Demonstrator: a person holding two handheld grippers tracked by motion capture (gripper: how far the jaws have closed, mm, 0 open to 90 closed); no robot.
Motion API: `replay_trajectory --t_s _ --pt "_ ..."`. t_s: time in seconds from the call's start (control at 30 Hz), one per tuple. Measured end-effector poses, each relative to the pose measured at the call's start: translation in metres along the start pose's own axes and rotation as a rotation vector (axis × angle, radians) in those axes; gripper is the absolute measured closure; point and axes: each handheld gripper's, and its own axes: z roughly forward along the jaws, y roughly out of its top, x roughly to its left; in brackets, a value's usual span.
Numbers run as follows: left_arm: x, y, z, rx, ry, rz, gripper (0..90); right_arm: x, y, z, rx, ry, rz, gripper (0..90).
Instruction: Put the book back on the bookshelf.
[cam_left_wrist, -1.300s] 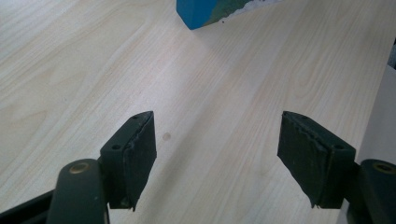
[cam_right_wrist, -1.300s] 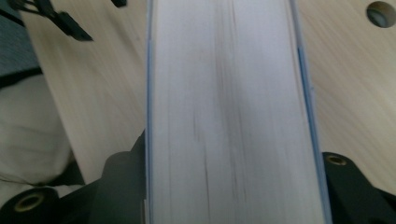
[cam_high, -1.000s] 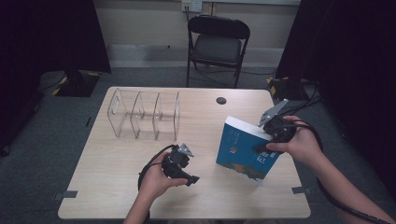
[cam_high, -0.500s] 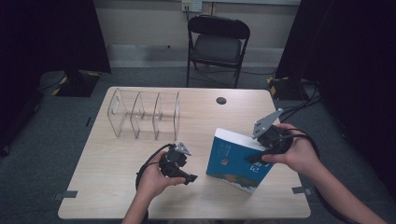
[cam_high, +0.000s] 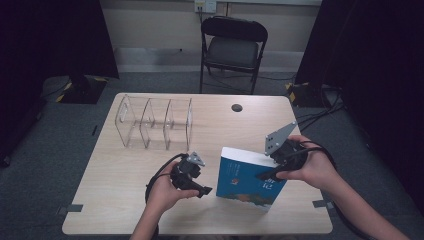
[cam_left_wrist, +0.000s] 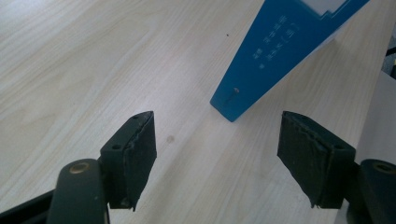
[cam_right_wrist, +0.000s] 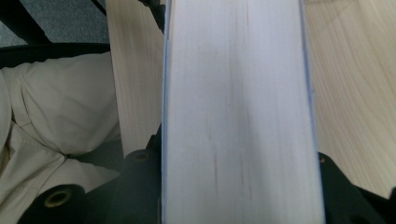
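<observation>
A thick blue book (cam_high: 248, 184) stands tilted on one edge at the front right of the wooden table (cam_high: 115, 200). My right gripper (cam_high: 268, 175) is shut on it from the right. In the right gripper view the pale page edge (cam_right_wrist: 238, 112) sits between the two black jaws, which have just been easing open slightly with the book still gripped. My left gripper (cam_high: 200, 190) rests low just left of the book, open with nothing in it. In the left gripper view the book's blue spine (cam_left_wrist: 266, 60) stands ahead of the open left gripper (cam_left_wrist: 217, 154).
A clear acrylic divider rack (cam_high: 155, 122) stands at the back left of the table. A small black round cap (cam_high: 236, 107) sits near the far edge. A black folding chair (cam_high: 232, 50) stands beyond the table. Cables trail off the right side.
The right hand has carried the book left and toward the near edge, and the book now leans lower. The left hand and its gripper have stayed put.
</observation>
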Motion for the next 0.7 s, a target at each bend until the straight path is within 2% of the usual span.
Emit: replay_trajectory --t_s 0.23,0.27,0.33,0.47,0.5,0.57,0.6,0.63,0.7 --pt "-0.003 0.005 -0.001 0.010 -0.012 0.016 28.0 -0.001 -0.002 -0.001 -0.013 -0.012 0.008 50.3" --pt "-0.004 0.006 -0.001 0.006 0.001 0.013 28.0 -0.001 -0.002 -0.001 -0.013 -0.019 0.009 47.7" --pt "-0.004 0.008 -0.001 0.004 -0.018 0.019 28.0 -0.001 -0.002 -0.001 -0.006 -0.023 0.016 45.9" --pt "-0.004 0.013 -0.004 0.014 -0.014 0.023 28.0 -0.001 -0.004 -0.001 -0.007 -0.027 0.032 42.9" --pt "-0.004 0.015 -0.006 0.024 -0.013 0.037 28.0 -0.001 -0.005 -0.001 -0.004 -0.028 0.036 42.5" --pt "-0.006 0.018 -0.007 0.008 -0.013 0.022 28.0 -0.002 -0.007 -0.001 0.003 -0.025 0.045 42.2" --pt "-0.005 0.019 -0.009 0.015 -0.011 0.036 28.0 -0.002 -0.008 -0.002 0.002 -0.027 0.045 41.8" --pt "-0.006 0.021 -0.010 0.013 0.002 0.038 28.0 -0.002 -0.009 -0.002 0.004 -0.025 0.046 41.7" --pt "-0.007 0.024 -0.013 0.008 0.001 0.036 28.0 -0.002 -0.011 -0.003 0.009 -0.032 0.051 40.0"
